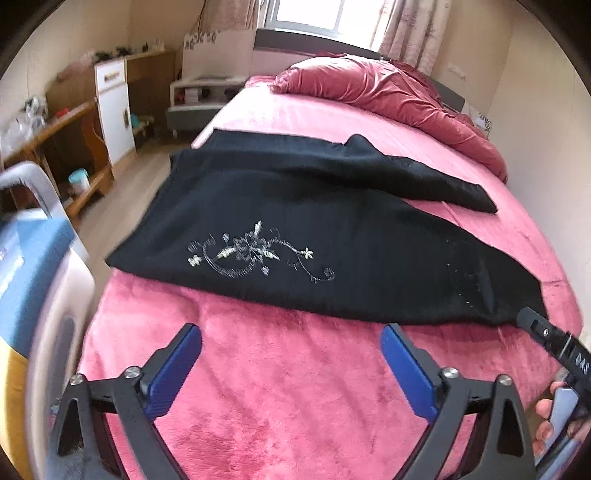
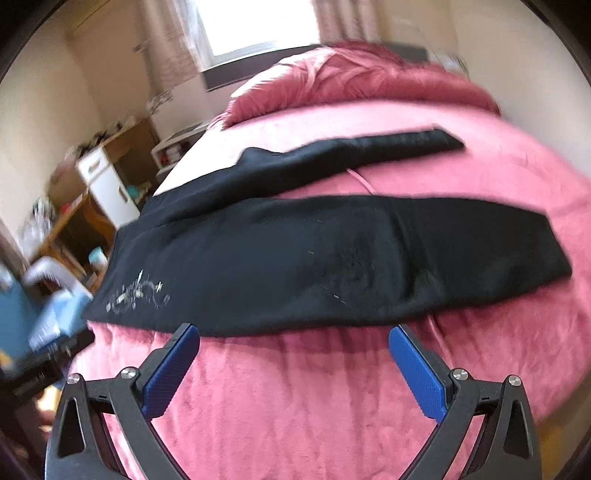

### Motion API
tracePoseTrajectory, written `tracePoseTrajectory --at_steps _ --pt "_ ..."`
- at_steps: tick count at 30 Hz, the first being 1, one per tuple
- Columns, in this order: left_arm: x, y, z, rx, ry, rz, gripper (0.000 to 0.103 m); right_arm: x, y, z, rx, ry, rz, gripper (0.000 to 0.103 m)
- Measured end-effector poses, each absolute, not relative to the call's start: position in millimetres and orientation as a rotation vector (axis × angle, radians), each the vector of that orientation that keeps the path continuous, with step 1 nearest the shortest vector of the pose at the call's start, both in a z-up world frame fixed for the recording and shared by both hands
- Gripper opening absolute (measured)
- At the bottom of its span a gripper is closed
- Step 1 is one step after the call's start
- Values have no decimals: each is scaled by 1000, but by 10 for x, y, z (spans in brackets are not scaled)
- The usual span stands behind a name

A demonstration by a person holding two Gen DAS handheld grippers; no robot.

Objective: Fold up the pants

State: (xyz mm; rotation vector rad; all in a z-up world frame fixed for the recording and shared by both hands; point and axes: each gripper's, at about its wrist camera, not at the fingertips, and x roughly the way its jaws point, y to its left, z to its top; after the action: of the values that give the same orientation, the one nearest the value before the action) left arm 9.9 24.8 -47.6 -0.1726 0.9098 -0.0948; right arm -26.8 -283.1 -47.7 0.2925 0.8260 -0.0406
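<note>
So it's a bedroom with a curtained window (image 1: 306, 14) at the far end, wooden shelves (image 1: 74, 122) along the left wall, and a big bed (image 1: 295, 387) under a fuzzy pink blanket with a bunched-up pink duvet (image 1: 399, 92) near the head. The black pants (image 1: 314, 229) lie flat across the bed, long axis running side to side, waist end with the pale floral embroidery (image 1: 255, 254) hanging a bit over the left edge and both legs pointing right, splayed apart. Left hand-held gripper (image 1: 291, 369) and right hand-held gripper (image 2: 293, 369) both sit over the blanket near the closer leg's edge, blue pads spread wide, gripping nothing.
</note>
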Motion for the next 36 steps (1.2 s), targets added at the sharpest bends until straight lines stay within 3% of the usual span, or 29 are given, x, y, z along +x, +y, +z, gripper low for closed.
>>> tracePoseTrajectory --at_steps 5,9,18,30,32,34,36 --pt "190 403 -577 -185 934 -92 100 -324 -3506 -647 531 834 -112 103" --pt "336 633 -684 -194 978 -67 99 -316 -4008 -841 698 841 -192 81" --pt "647 1445 -971 -394 1055 95 69 -143 -4732 -1167 809 870 -341 71" --pt "1048 1651 -1218 -592 1070 95 48 -141 -5275 -1102 838 805 -420 71" --pt "1107 1626 -1235 -586 1069 98 40 -224 -5380 -1099 860 784 -404 71" --pt "1141 1617 -1237 -573 1063 106 20 -214 -5499 -1106 873 765 -430 71" --pt "1158 1636 -1202 -567 1050 108 13 -226 -5646 -1120 894 753 -457 71"
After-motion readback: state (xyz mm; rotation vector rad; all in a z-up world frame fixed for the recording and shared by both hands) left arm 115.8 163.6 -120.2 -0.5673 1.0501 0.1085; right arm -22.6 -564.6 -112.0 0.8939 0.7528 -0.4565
